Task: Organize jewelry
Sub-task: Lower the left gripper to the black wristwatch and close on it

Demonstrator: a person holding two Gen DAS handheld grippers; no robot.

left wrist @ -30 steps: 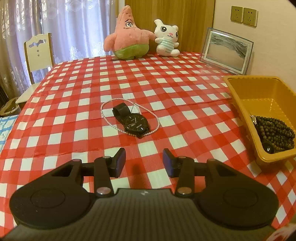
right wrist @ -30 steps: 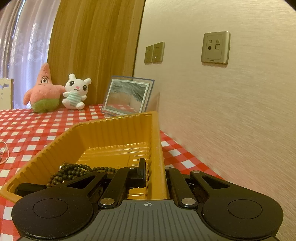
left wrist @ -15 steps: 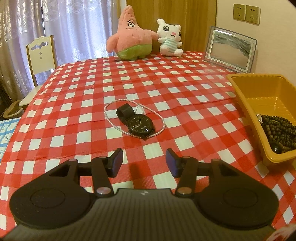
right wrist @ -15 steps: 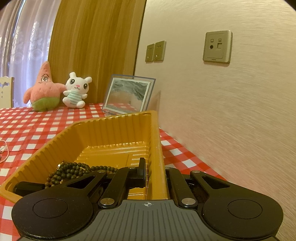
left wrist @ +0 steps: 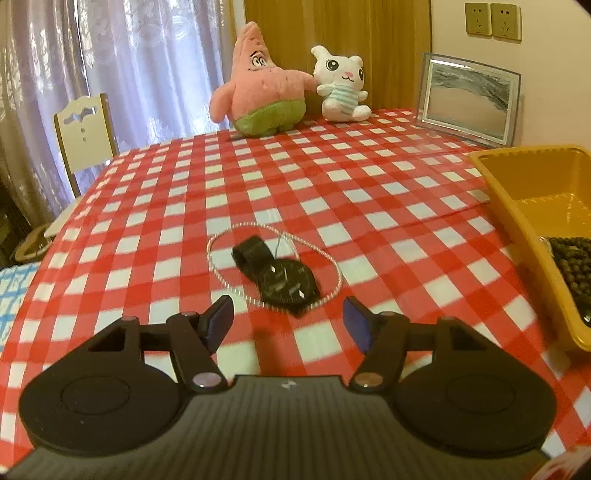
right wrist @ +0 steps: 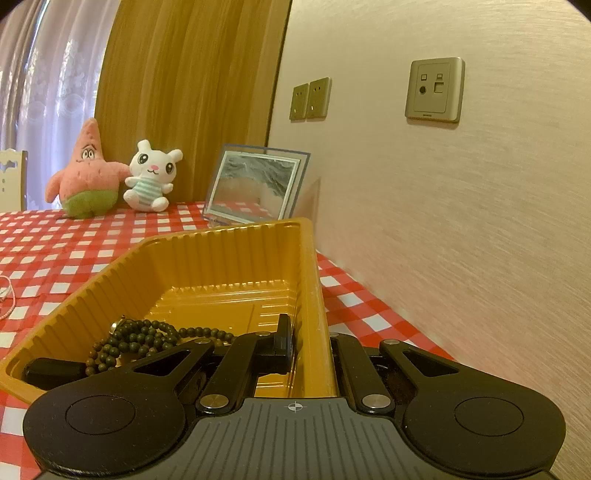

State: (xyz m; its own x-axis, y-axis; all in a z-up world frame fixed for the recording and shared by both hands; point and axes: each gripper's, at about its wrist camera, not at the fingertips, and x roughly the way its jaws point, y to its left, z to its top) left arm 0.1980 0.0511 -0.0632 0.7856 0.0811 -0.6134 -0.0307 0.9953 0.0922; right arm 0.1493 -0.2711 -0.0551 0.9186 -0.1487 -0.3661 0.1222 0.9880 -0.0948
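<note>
curtains [left wrist: 147, 66] | white chair [left wrist: 85, 134] | wood panel [right wrist: 192, 92] | wall sockets [left wrist: 493, 19]

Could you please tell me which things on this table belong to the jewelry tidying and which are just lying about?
Part of the job:
watch
pearl necklace
dark bead string
yellow tray
left claw
right claw

Just lying about:
pink star plush
white bunny plush
picture frame
chair
</note>
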